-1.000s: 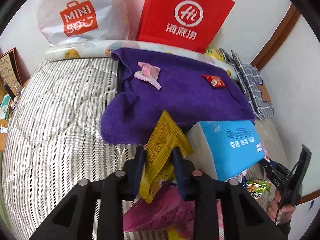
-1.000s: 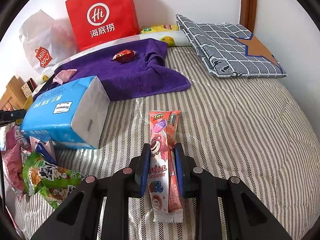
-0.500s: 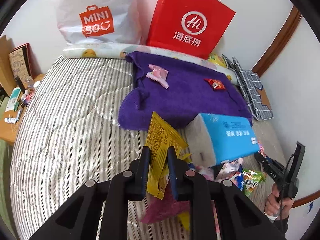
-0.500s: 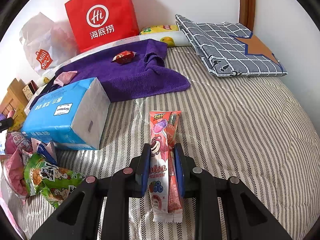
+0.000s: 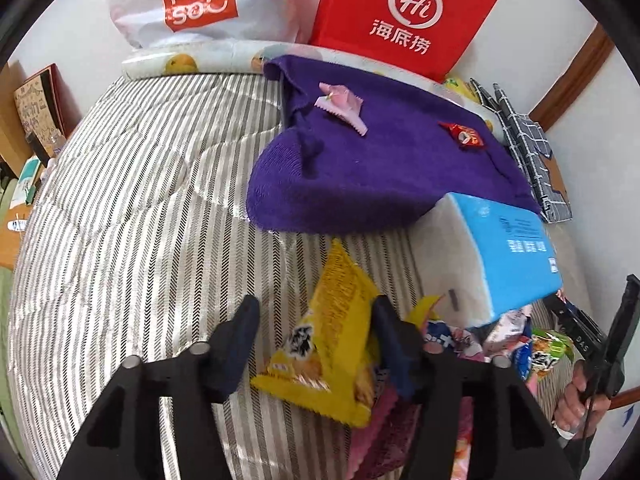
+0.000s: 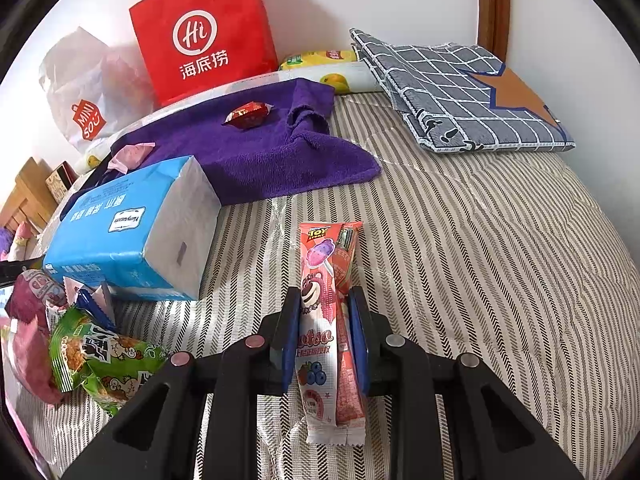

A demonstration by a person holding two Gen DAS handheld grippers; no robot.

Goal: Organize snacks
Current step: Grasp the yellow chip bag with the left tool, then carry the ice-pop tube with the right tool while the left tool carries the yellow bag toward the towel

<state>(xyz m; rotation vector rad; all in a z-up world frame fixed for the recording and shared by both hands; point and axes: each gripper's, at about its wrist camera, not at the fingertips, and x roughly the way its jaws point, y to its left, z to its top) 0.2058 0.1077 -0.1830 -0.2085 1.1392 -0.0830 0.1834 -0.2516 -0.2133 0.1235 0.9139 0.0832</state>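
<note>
Two grippers work the striped bed (image 6: 480, 264) beside the blue tissue pack (image 6: 132, 232): the left gripper (image 5: 316, 320) gapes around a yellow snack packet (image 5: 332, 344) (apparently just released), the right gripper (image 6: 325, 332) clamps a pink lollipop packet (image 6: 322, 320), likely next for placing.

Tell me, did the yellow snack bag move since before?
Yes. The left gripper opened, and the yellow snack bag dropped flatter onto the striped bed, nearer the camera than the purple towel.

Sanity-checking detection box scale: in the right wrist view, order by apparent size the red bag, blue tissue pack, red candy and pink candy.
1. Blue tissue pack, though nearer the camera
2. Red bag, close behind
3. Red candy and pink candy: too alike to rank
</note>
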